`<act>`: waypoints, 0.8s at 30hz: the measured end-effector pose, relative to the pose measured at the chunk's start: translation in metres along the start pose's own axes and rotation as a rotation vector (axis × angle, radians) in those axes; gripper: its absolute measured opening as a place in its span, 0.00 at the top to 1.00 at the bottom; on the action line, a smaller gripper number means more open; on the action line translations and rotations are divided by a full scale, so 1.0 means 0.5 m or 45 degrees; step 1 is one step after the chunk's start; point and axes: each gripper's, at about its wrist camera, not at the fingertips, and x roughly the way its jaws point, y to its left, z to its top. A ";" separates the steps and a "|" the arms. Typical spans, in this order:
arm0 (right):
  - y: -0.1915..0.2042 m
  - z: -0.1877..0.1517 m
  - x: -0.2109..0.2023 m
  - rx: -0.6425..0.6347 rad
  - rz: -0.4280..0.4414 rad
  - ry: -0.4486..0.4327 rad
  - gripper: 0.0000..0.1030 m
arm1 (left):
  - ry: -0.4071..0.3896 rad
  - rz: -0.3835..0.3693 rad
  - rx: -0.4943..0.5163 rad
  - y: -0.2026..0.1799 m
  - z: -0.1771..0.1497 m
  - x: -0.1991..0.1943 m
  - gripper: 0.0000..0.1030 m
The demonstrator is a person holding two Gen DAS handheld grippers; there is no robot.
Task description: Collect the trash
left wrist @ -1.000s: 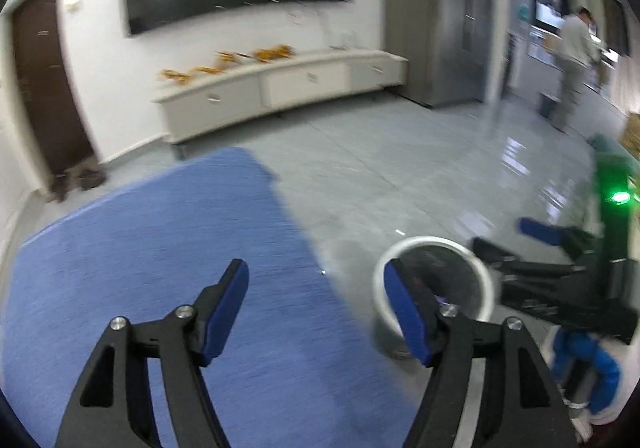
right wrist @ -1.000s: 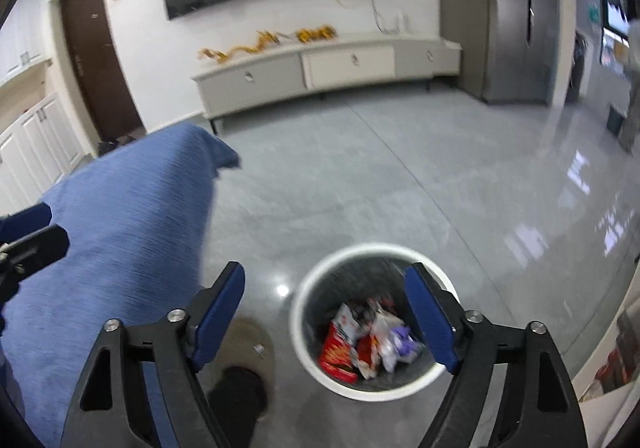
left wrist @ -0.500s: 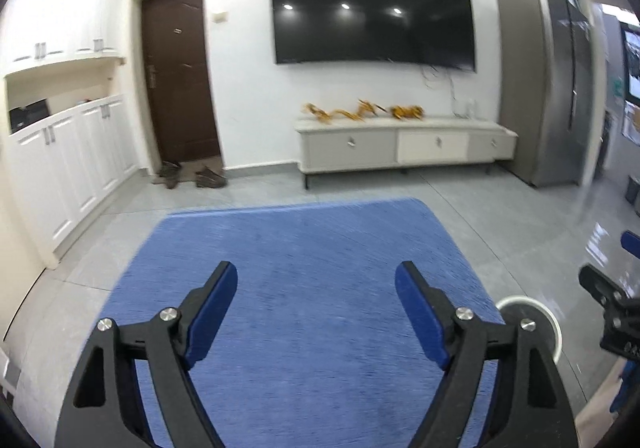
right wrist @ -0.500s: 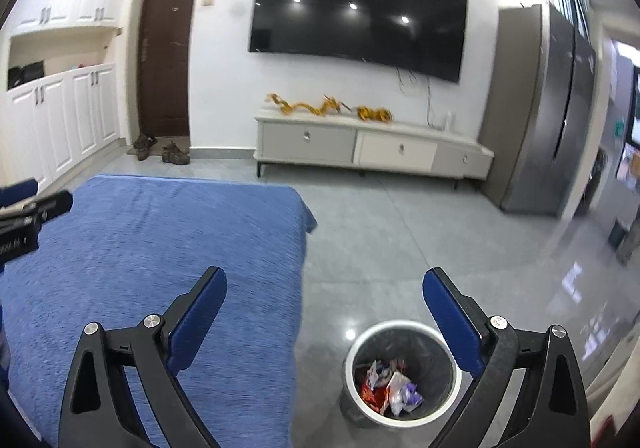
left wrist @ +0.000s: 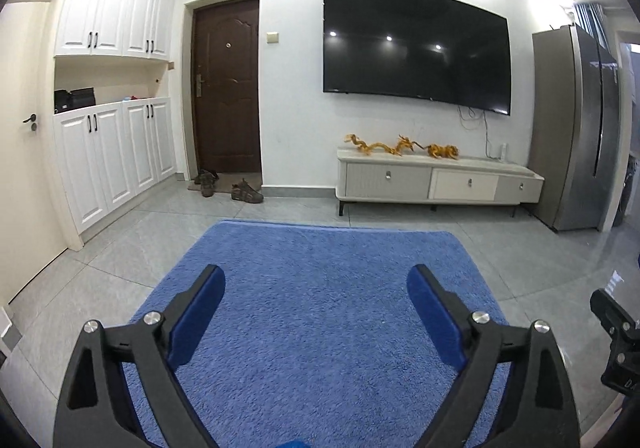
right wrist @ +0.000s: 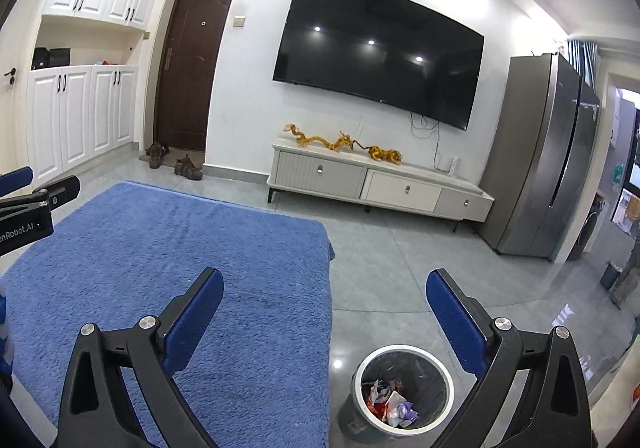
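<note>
My left gripper is open and empty, held level above the blue cloth-covered surface. My right gripper is open and empty, above the cloth's right edge. A white-rimmed trash bin stands on the floor below, between my right fingers, with several crumpled wrappers inside. The left gripper shows at the left edge of the right wrist view; part of the right gripper shows at the right edge of the left wrist view.
A TV cabinet stands against the far wall under a wall TV. A grey fridge stands at the right. White cupboards, a brown door and shoes are at the left. The floor is glossy grey tile.
Both grippers have tilted up from looking down at the bin to looking level across the room. The bin has dropped out of the left wrist view. Both stay open.
</note>
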 end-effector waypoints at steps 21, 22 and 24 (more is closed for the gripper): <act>0.010 0.031 -0.159 -0.026 -0.055 -0.184 0.01 | -0.240 0.070 -0.057 0.047 0.030 -0.166 0.00; 0.008 0.033 -0.163 -0.026 -0.056 -0.191 0.01 | -0.254 0.071 -0.061 0.049 0.032 -0.173 0.00; 0.003 0.038 -0.174 -0.025 -0.064 -0.209 0.01 | -0.277 0.070 -0.065 0.052 0.037 -0.186 0.00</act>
